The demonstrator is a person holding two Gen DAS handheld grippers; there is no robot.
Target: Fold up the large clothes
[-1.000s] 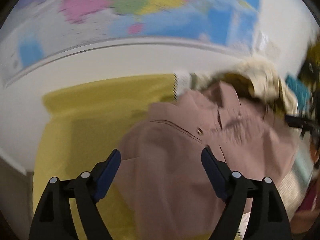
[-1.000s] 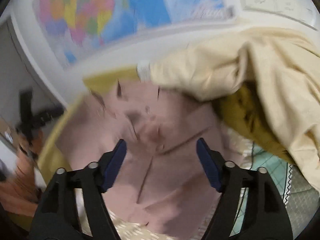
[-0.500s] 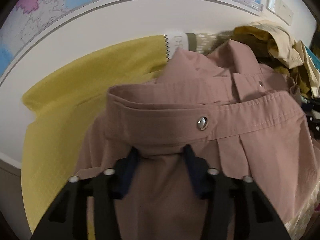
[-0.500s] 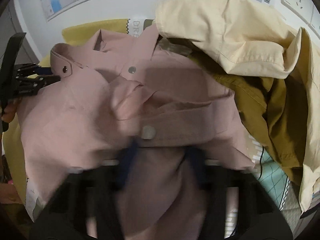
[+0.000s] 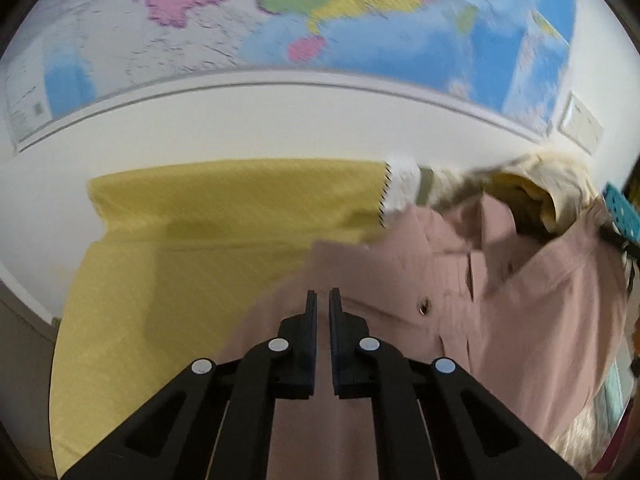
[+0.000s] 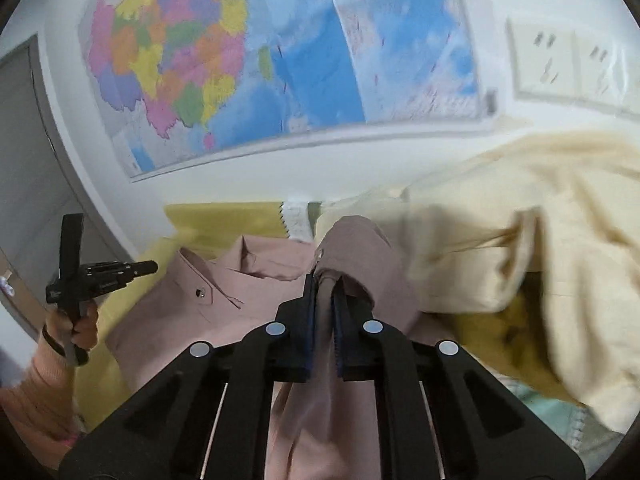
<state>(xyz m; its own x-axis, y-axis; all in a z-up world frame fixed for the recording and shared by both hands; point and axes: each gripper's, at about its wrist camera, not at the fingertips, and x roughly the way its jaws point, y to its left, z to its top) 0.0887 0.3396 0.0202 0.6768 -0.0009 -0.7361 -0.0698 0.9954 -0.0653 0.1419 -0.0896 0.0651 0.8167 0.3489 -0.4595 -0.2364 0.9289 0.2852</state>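
Much of the scene is smeared by motion blur, and the black gripper frames cut off the lower part of both views. The right gripper [image 6: 324, 284] has its jaws clamped on a raised fold of the pink shirt [image 6: 256, 276] — soft matte cloth with stitched plackets and small metal snap buttons. The left gripper [image 5: 323, 300] shows its jaws drawn nearly together with only a thin slit between them; whether any cloth is pinched there cannot be told, since the pink fabric lies behind and below them. The shirt lies spread over a yellow cover [image 5: 192, 240] on the tabletop, toward its right side, its far edge tucked under a heap of cream garment [image 6: 520, 240] and mustard cloth [image 6: 500, 332]. A bare hand [image 6: 80, 324] holds the left gripper's handle. A coloured map [image 6: 248, 60] hangs on the white wall behind.
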